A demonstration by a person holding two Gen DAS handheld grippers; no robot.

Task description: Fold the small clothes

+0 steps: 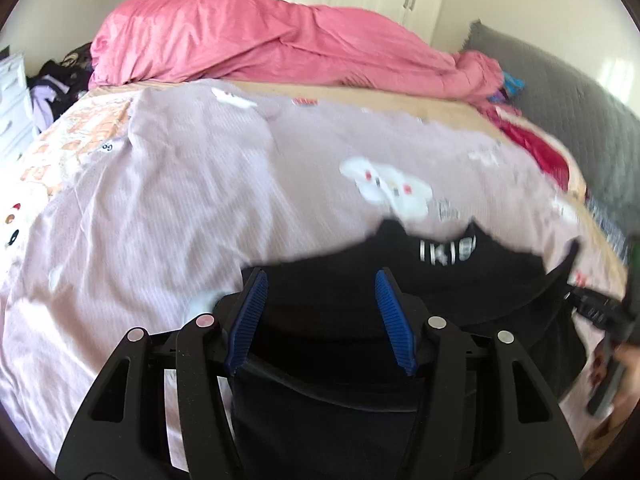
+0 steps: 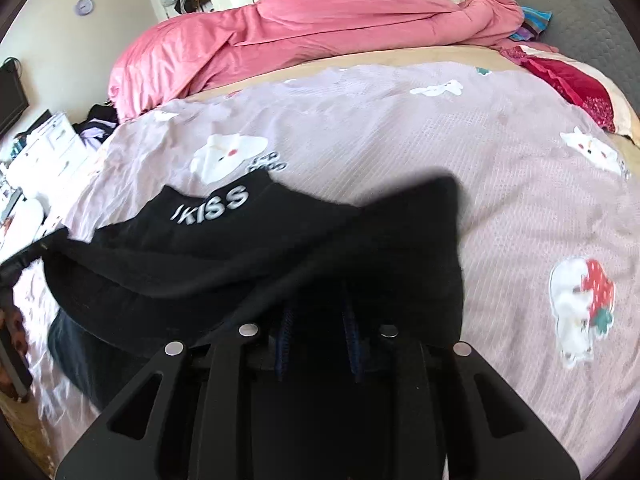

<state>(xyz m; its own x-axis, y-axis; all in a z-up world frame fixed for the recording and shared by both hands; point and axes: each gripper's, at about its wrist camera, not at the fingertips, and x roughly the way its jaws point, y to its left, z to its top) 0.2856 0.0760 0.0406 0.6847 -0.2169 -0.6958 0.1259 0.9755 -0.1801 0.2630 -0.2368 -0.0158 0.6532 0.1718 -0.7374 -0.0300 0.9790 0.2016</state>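
Note:
A black garment (image 1: 440,280) (image 2: 224,248) with white "IKISS" lettering hangs just above the lilac printed sheet (image 1: 180,180) (image 2: 400,140), stretched between both grippers. My left gripper (image 1: 320,276) has its blue pads (image 1: 252,312) fairly wide apart, with a thick bunch of the black cloth between them. It also shows at the left edge of the right wrist view (image 2: 24,256), pulling on the garment's end. My right gripper (image 2: 318,312) is nearly closed on the cloth, which drapes over its fingers and hides the tips. In the left wrist view it holds the garment's far right corner (image 1: 596,308).
A bunched pink duvet (image 1: 260,40) (image 2: 320,28) lies across the far side of the bed. A grey padded headboard (image 1: 580,112) and red cloth (image 1: 548,152) are at the right. White drawers (image 1: 12,100) and piled clothes stand beyond the left edge.

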